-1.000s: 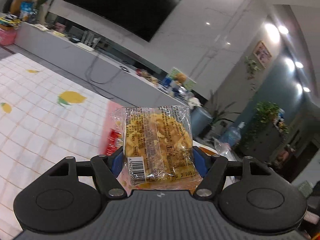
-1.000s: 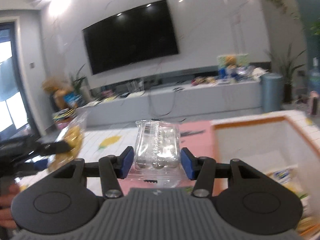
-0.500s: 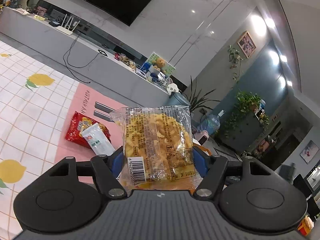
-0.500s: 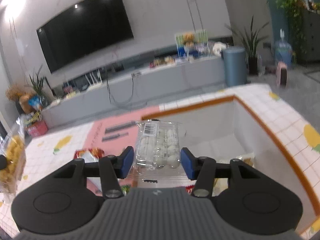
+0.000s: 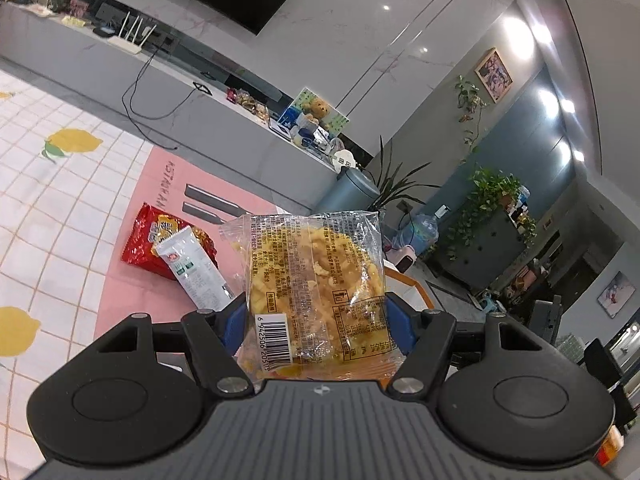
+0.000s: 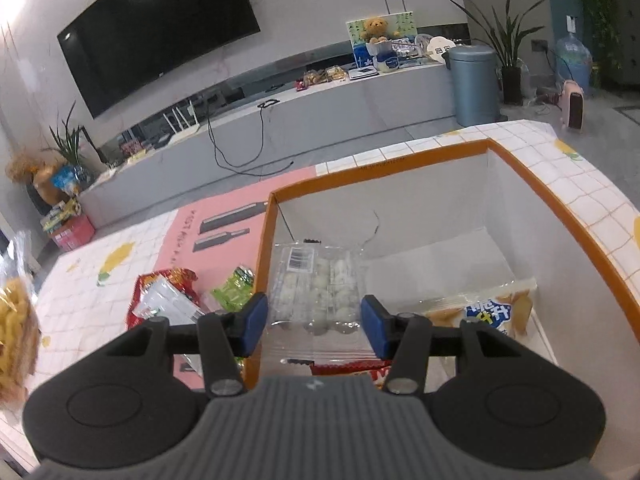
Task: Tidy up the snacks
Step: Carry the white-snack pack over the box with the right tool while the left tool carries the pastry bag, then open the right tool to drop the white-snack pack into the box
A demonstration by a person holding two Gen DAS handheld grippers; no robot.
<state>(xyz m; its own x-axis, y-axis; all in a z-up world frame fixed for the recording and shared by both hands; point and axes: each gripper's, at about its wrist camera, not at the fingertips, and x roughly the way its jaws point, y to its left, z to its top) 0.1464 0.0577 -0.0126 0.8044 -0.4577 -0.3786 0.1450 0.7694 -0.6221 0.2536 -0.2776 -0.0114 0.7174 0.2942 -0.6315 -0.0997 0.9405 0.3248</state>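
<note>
Jaws pinch a yellow snack bag (image 5: 316, 280) left, clear egg pack (image 6: 316, 288) right; only right view shows the box (image 6: 560, 200).

Left wrist view: yellow snack bag (image 5: 316, 284) hides the box corner (image 5: 412, 284) behind it; the bag's lower end runs behind the tongs' housing. White sachet (image 5: 192, 270) covers part of the red packet (image 5: 160, 244). Bag print too small to read.

Right wrist view: clear pack (image 6: 316, 284) bottom edge hidden by the housing. Red wrapper (image 6: 348, 370) below it only a sliver. Chip bag (image 6: 488, 312) partly behind a tong finger. Yellow snack bag (image 6: 16, 320) cut off at the left edge.
</note>
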